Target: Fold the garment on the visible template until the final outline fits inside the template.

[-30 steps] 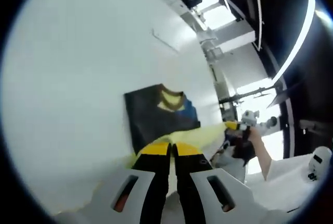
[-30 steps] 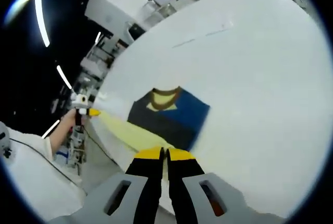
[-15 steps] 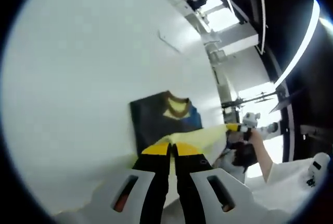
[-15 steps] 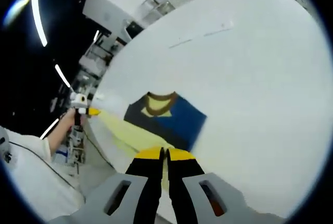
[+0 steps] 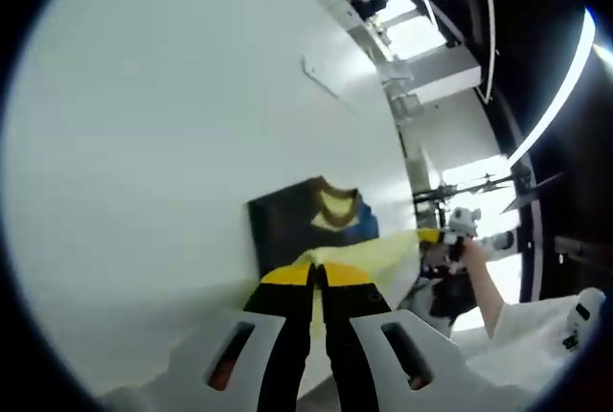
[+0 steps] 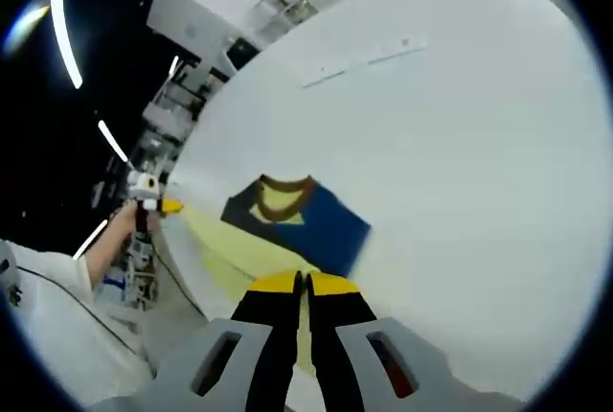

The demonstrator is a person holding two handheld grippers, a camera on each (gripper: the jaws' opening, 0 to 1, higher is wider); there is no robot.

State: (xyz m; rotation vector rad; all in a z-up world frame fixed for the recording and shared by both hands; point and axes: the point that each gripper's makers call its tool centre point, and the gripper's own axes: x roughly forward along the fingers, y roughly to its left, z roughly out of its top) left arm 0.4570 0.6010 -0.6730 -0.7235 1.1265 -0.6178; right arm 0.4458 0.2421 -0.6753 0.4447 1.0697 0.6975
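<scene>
A navy and blue garment with a brown neckband and yellow lining lies on the white table. Its pale yellow edge is stretched taut in the air between both grippers. My left gripper is shut on one end of that edge, and it appears far left in the right gripper view, held by a hand. My right gripper is shut on the other end, and appears in the left gripper view.
A thin pale rectangular strip lies far across the table. The table's edge runs close beside the garment, with shelving and bright ceiling lights beyond. A person's white sleeve is near the table edge.
Both views have drawn back a little from the table, so the garment looks smaller. The far strip has shifted in both views. Both grippers stay shut on the yellow edge.
</scene>
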